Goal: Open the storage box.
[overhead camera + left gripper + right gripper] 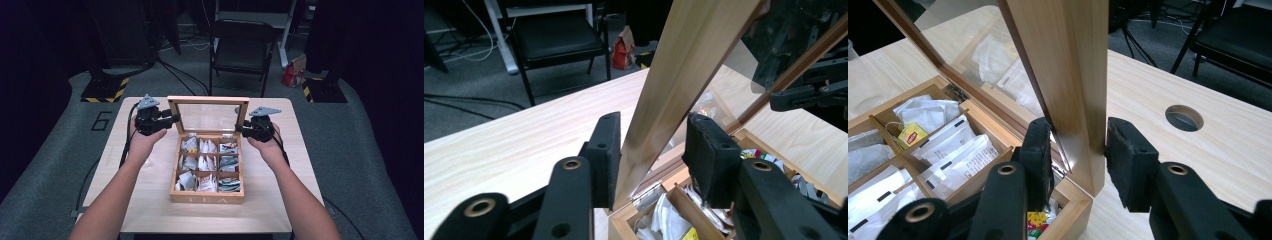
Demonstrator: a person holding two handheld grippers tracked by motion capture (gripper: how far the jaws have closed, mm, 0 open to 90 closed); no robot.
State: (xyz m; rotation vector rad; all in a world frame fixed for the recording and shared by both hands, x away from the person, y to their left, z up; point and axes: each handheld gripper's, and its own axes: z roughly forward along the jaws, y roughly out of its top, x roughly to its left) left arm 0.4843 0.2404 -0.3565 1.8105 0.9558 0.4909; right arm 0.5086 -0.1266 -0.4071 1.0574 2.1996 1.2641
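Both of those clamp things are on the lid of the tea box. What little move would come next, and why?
Probably a gentle tip of the glass-paned lid forward, to close it. It stands upright on its hinges over the wooden tea box. The right gripper is clamped on the lid's side rail; the left gripper straddles the other rail with a gap at one pad, so it should likely tighten first.

One wooden tea box [207, 198] with one glass-paned lid [208, 100] and nine compartments, all holding tea bags [206, 162]. Two grippers: left gripper [175, 118], right gripper [238, 128]. One folding chair [242, 49] at twelve o'clock, one table [150, 210].
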